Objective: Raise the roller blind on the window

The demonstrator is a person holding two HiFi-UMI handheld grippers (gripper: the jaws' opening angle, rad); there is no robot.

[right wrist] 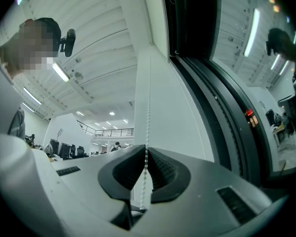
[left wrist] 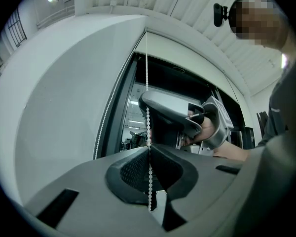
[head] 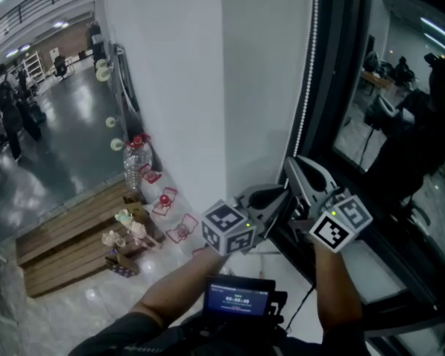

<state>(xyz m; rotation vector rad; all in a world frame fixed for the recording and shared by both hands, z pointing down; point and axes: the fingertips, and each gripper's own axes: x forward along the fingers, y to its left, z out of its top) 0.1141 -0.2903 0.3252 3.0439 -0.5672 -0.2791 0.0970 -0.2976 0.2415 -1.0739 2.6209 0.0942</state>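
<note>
2 hand-held grippers meet on 1 bead chain point(head: 305, 73), which hangs straight down along the left edge of the window point(head: 400, 87), just beside the dark frame and the white wall point(head: 170, 87). The left gripper point(head: 284, 193) sits lower on the chain and the right gripper point(head: 294, 163) just above it, their bodies touching or nearly so in the head view, each with its marker cube turned toward the camera.

In the left gripper view the left gripper's point(left wrist: 149, 149) jaws are pressed together on the chain point(left wrist: 147, 58), which comes down from the top of the window opening, passes between the ribbed pads and dangles a little below them. The right gripper point(left wrist: 149, 102) shows ahead on the same strand, higher up. A 2nd run of beads point(left wrist: 104, 127) hangs to the left, against the frame's left edge.

In the right gripper view the right gripper point(right wrist: 146, 149) likewise pinches the chain point(right wrist: 148, 112), with the strand taut above the pads and loose below.

The window glass is dark and bare where it shows, with a person's reflection point(head: 423, 124) in it; the blind's fabric cannot be made out. Far below on the left stand a water bottle point(head: 136, 162) and a wooden platform point(head: 67, 243).
</note>
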